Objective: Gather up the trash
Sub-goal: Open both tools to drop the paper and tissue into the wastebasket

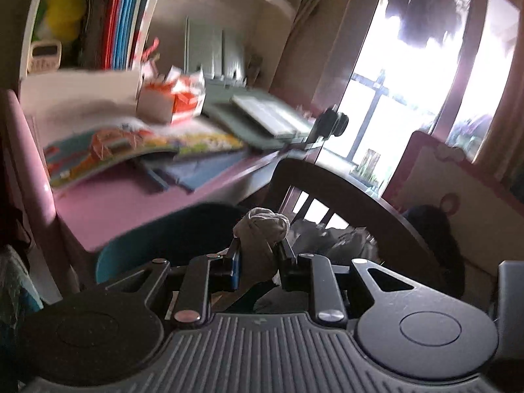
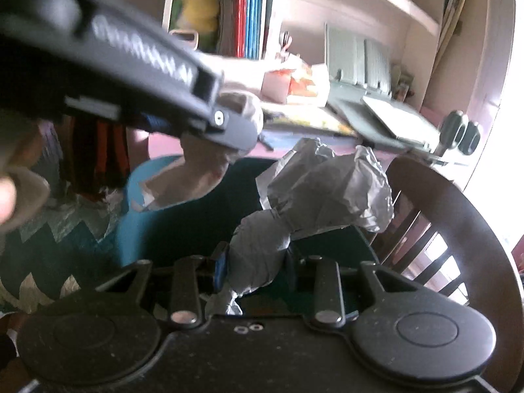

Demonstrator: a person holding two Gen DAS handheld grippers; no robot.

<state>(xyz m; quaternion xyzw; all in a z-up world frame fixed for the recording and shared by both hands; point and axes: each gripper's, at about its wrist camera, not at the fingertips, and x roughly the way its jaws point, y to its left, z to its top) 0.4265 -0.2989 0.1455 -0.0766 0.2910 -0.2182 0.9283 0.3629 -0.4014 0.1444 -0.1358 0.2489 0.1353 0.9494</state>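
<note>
There are two pieces of trash, one in each gripper. The left gripper (image 1: 257, 255) is clenched on a beige crumpled wad (image 1: 262, 229), which sticks up between its two fingers. In the right wrist view this same wad (image 2: 196, 177) hangs below the left gripper (image 2: 209, 121), above the rim of one blue bin (image 2: 137, 203). The right gripper (image 2: 253, 262) grasps a grey crumpled paper (image 2: 327, 190) by its narrow lower end; the wide part of the paper spreads above the fingers, over the dark inside of the bin.

The bin (image 1: 108, 258) stands just beside one pink desk (image 1: 124, 203). One dark wooden chair (image 2: 458, 216) with a curved back is next to the bin, on the right. On the desk lie several colourful books (image 1: 108, 150), one orange and white box (image 1: 173, 101) and one grey flat device (image 1: 275, 118). Behind the desk there are shelves with upright folders (image 1: 124, 16) in red and blue, and one yellow soft object (image 1: 62, 9). The pictures are blurred, so small details cannot be told.
</note>
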